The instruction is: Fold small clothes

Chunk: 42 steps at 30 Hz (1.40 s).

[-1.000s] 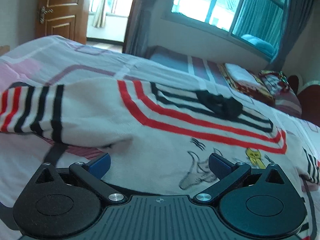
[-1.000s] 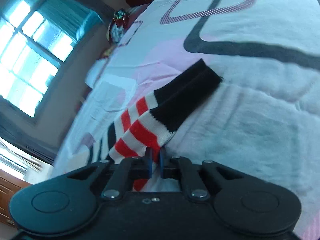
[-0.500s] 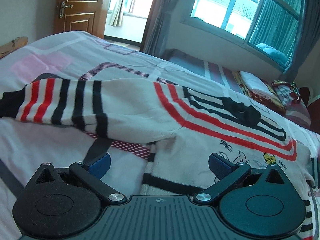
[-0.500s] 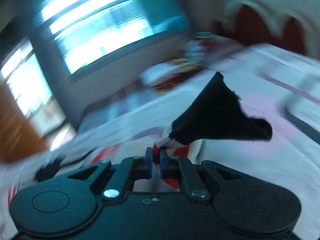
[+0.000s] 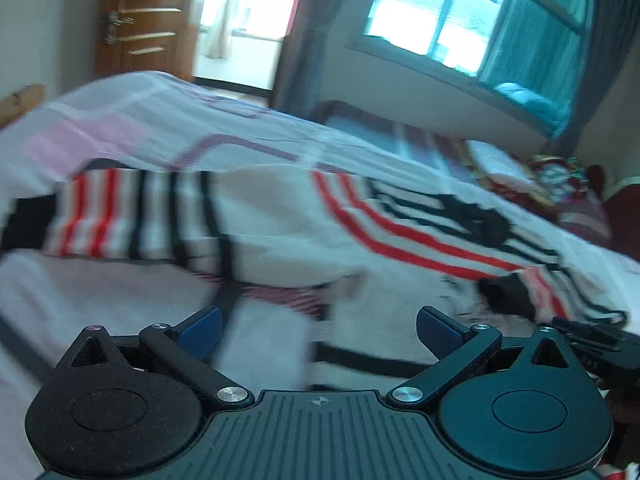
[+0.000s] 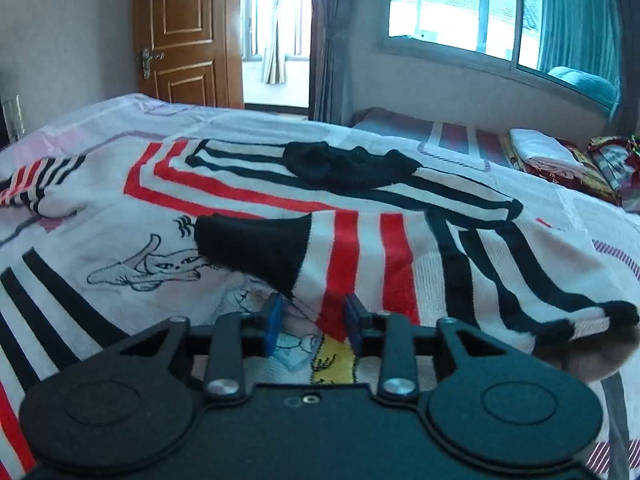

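A white sweater (image 6: 132,216) with red and black stripes and a cartoon drawing lies spread on the bed. Its black collar (image 6: 348,168) points away from me. The right sleeve (image 6: 360,252) is folded across the chest, black cuff (image 6: 248,244) to the left. My right gripper (image 6: 314,320) sits at that sleeve's near edge. Its jaws are opening, with the sleeve's edge loose between the pads. The left sleeve (image 5: 120,216) stretches out flat to the left. My left gripper (image 5: 318,328) hovers wide open over the sweater's near left side, holding nothing.
The bedsheet (image 6: 120,116) is pink and white with dark lines. Folded bedding (image 6: 548,152) is piled at the far right of the bed. A wooden door (image 6: 184,32) and a window (image 6: 460,4) stand beyond. A blurred brownish shape (image 6: 592,356) is at the right edge.
My right gripper swung the right sleeve over onto the sweater's chest, rolled upright, and its jaws parted. The left gripper shifted a little along the sweater and stayed open.
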Each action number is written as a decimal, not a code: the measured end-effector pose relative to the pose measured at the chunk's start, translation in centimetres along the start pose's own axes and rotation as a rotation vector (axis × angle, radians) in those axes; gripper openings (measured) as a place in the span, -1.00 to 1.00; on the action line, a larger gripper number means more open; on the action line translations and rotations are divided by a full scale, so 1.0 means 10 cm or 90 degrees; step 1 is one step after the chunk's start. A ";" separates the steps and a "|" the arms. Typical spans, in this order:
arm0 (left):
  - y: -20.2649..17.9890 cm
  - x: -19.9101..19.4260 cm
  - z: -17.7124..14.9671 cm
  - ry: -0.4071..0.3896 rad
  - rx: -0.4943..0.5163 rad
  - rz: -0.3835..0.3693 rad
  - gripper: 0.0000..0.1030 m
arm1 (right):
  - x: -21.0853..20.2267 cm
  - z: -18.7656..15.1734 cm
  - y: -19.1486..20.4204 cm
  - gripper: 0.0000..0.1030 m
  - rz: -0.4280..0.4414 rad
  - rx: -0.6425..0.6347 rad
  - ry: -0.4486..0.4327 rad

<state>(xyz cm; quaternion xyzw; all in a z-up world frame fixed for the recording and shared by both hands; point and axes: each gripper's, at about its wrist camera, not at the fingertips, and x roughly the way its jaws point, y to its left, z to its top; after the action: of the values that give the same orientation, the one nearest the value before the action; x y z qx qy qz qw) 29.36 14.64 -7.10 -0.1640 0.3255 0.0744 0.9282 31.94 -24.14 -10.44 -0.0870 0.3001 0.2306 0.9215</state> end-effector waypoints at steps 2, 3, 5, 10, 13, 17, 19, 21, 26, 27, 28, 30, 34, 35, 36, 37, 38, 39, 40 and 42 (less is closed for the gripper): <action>-0.19 0.14 0.02 0.009 0.007 -0.045 0.99 | -0.12 -0.02 -0.01 -0.37 -0.011 0.013 -0.018; -0.31 0.23 0.04 0.017 0.010 -0.071 0.97 | -0.18 -0.01 -0.04 -0.37 -0.019 0.023 -0.026; -0.56 0.43 0.09 0.043 0.014 -0.134 0.26 | -0.26 0.01 -0.09 -0.37 -0.039 0.056 -0.047; -1.16 0.96 0.16 0.119 0.049 -0.216 0.07 | -0.56 -0.09 -0.38 -0.32 -0.065 0.159 -0.082; -1.33 1.23 0.19 0.166 0.017 -0.259 0.07 | -0.71 -0.18 -0.54 -0.30 -0.069 0.209 -0.088; -1.60 1.46 0.12 0.191 0.036 -0.252 -0.26 | -0.83 -0.32 -0.74 -0.24 -0.077 0.272 -0.091; -1.66 1.52 0.09 0.189 0.051 -0.221 -0.82 | -0.85 -0.36 -0.82 -0.24 -0.080 0.297 -0.092; -1.60 1.57 0.10 0.194 0.018 -0.225 -0.90 | -0.86 -0.40 -0.89 -0.24 -0.079 0.324 -0.093; -1.37 1.55 0.09 0.182 -0.024 -0.277 -0.92 | -0.83 -0.46 -0.98 -0.24 -0.078 0.364 -0.092; -1.33 1.51 0.08 0.169 -0.043 -0.284 -0.91 | -0.83 -0.46 -0.98 -0.24 -0.077 0.367 -0.091; -1.28 1.49 0.07 0.162 -0.064 -0.282 -0.51 | -0.83 -0.46 -0.98 -0.24 -0.075 0.367 -0.091; -1.21 1.46 0.03 0.144 -0.102 -0.291 0.56 | -0.81 -0.45 -0.97 -0.24 -0.074 0.364 -0.092; -1.19 1.45 0.04 0.115 -0.106 -0.295 0.71 | -0.79 -0.45 -0.95 -0.24 -0.071 0.359 -0.088; -1.19 1.48 0.05 0.124 -0.109 -0.299 0.71 | -0.79 -0.45 -0.95 -0.24 -0.072 0.357 -0.088; -1.19 1.51 0.05 0.131 -0.109 -0.303 0.61 | -0.79 -0.45 -0.95 -0.24 -0.071 0.357 -0.089; -1.19 1.55 0.05 0.138 -0.112 -0.308 0.36 | -0.79 -0.45 -0.95 -0.24 -0.071 0.358 -0.089; -1.18 1.60 0.05 0.146 -0.120 -0.309 0.24 | -0.78 -0.46 -0.96 -0.24 -0.072 0.361 -0.090; -1.17 1.63 0.06 0.155 -0.127 -0.311 -0.08 | -0.78 -0.46 -0.97 -0.24 -0.073 0.364 -0.090; -1.17 1.70 0.06 0.174 -0.133 -0.310 -0.41 | -0.78 -0.47 -0.98 -0.24 -0.075 0.366 -0.090; -1.20 1.80 0.06 0.183 -0.121 -0.296 -0.79 | -0.78 -0.48 -1.00 -0.24 -0.077 0.374 -0.089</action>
<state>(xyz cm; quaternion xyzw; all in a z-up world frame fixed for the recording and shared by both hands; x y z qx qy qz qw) 46.64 4.23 -14.87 -0.3297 0.3988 -0.1345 0.8451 28.70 -37.21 -9.48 0.1817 0.2837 0.0844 0.9377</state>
